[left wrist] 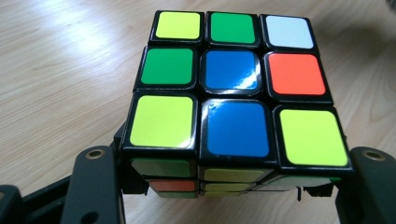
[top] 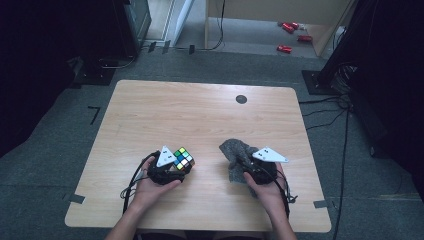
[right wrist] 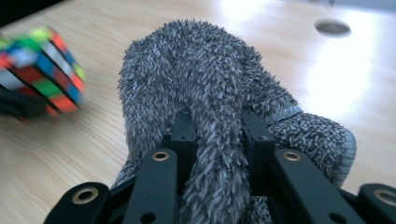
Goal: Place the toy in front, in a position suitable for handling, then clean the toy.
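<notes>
1. Left gripper (top: 176, 167): held in the person's left hand (top: 150, 187) at the near left part of the wooden table (top: 200, 115). Its jaws are clamped on the puzzle cube (top: 183, 158), one jaw on each side of the cube's lower layer, as the left gripper view shows.
2. Puzzle cube (left wrist: 233, 88): seated between the left gripper's jaws and projecting forward beyond them. The face turned to that gripper's camera carries yellow, green, white, blue and orange stickers. In the high view the cube appears tilted, one corner up; whether it touches the table cannot be told.
3. Right gripper (top: 240, 162): held in the person's right hand (top: 267, 187) at the near right part of the table. Its jaws are closed on a fold of the grey cloth (top: 235, 155).
4. Grey cloth (right wrist: 205, 93): a fuzzy, bunched piece. One fold is pinched between the right gripper's jaws; the remainder rises ahead of and around them.
5. Relative position: the cube lies to the left of the right gripper (right wrist: 212, 126), apart from the cloth, with bare table between.
6. A dark round mark (top: 241, 99) sits on the table well ahead of the right gripper.
</notes>
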Demonstrator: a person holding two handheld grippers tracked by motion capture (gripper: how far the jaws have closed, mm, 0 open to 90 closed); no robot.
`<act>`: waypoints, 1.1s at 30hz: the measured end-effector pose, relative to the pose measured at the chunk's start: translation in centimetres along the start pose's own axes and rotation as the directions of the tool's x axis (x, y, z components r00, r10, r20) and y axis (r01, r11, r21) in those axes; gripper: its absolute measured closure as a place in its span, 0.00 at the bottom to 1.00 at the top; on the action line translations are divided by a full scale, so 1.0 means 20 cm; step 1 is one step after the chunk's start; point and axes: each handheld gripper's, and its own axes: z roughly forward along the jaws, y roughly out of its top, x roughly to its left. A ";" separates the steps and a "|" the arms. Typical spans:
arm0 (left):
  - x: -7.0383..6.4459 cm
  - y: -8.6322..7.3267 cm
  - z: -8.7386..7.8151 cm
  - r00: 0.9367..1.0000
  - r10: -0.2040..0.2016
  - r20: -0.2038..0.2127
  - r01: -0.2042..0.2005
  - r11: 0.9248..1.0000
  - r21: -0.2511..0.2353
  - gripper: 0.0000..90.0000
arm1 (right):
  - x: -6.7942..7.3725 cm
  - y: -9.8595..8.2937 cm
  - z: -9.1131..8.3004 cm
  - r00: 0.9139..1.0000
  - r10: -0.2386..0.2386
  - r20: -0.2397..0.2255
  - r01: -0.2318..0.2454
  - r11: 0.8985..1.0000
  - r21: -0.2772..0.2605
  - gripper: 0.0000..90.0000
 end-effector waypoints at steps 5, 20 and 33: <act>-0.06 0.03 0.01 0.999 0.038 0.025 -0.038 0.999 0.008 0.38 | 0.11 0.08 -0.03 0.997 0.010 -0.071 -0.014 0.998 -0.056 0.79; -0.27 0.10 0.03 0.976 0.216 0.008 -0.216 0.975 0.055 0.39 | 0.55 0.08 0.09 0.968 -0.231 -0.095 0.229 0.973 -0.030 0.77; -0.29 0.12 0.01 0.970 0.242 -0.002 -0.242 0.970 0.038 0.39 | 0.56 0.09 0.06 0.967 -0.229 -0.114 0.224 0.973 -0.047 0.77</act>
